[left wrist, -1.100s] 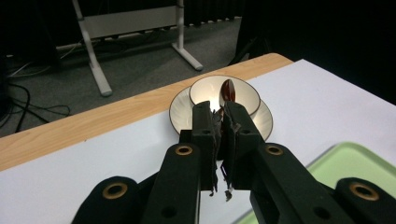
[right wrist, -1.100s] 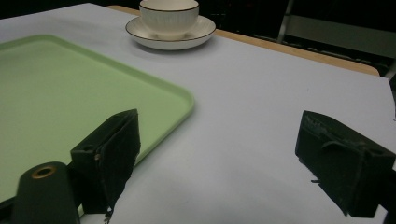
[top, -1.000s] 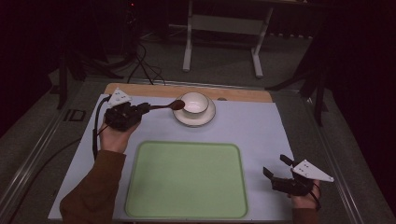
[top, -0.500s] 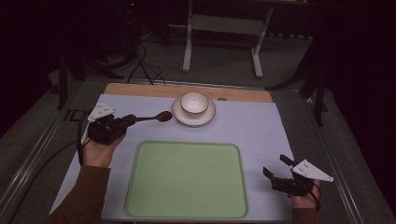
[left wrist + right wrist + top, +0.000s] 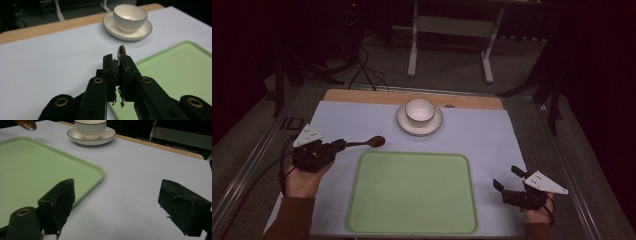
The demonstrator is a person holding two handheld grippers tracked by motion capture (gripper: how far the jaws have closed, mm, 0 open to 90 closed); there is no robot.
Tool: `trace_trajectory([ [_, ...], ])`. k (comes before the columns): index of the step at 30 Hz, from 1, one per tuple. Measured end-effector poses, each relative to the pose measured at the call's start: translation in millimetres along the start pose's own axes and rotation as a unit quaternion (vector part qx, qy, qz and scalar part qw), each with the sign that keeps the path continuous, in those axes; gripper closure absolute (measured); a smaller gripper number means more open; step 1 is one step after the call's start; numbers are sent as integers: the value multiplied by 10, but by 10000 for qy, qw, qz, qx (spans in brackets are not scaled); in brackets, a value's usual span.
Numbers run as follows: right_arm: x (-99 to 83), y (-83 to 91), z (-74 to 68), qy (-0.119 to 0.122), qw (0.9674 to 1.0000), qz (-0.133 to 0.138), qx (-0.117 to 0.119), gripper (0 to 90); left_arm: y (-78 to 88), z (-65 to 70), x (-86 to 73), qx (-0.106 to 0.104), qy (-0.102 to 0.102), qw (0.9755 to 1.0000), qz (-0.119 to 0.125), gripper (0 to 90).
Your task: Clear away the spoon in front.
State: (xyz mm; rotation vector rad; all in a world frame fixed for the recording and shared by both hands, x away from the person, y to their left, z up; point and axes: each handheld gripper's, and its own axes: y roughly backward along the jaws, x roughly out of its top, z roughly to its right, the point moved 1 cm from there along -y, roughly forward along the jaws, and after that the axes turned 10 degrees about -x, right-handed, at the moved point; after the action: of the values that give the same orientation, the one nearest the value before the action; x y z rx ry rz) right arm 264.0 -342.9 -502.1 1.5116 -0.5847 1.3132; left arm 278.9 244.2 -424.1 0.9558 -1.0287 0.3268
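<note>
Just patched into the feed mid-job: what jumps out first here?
The big green tray at the near middle of the table. Behind it, a white cup sits on its saucer. The left claw holds a brown spoon beside the tray's far left corner; the right claw rests open.

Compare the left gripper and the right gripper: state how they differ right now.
The left gripper is shut on the brown spoon; the right gripper is open and holds nothing. The left gripper sits left of the green tray, its spoon reaching toward the tray's far left corner; the right gripper sits right of the tray, near the table's front edge. Both are black, hand-held and carry a grey plate.
</note>
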Motion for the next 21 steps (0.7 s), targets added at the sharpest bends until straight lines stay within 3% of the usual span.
trace_trajectory([
  [12, 0, -1, -1, 5, 10000, -8, -9, 138, 40, -42, -118, 299, 236, 9976, -571, 838],
  [18, 1, -3, -3, 3, 10000, -11, -8, 138, 1, -79, -56, 350, 301, 9982, -383, 836],
  [21, 1, -5, -2, 1, 10000, -11, -6, 138, -55, -110, 23, 366, 362, 9986, -94, 835],
])
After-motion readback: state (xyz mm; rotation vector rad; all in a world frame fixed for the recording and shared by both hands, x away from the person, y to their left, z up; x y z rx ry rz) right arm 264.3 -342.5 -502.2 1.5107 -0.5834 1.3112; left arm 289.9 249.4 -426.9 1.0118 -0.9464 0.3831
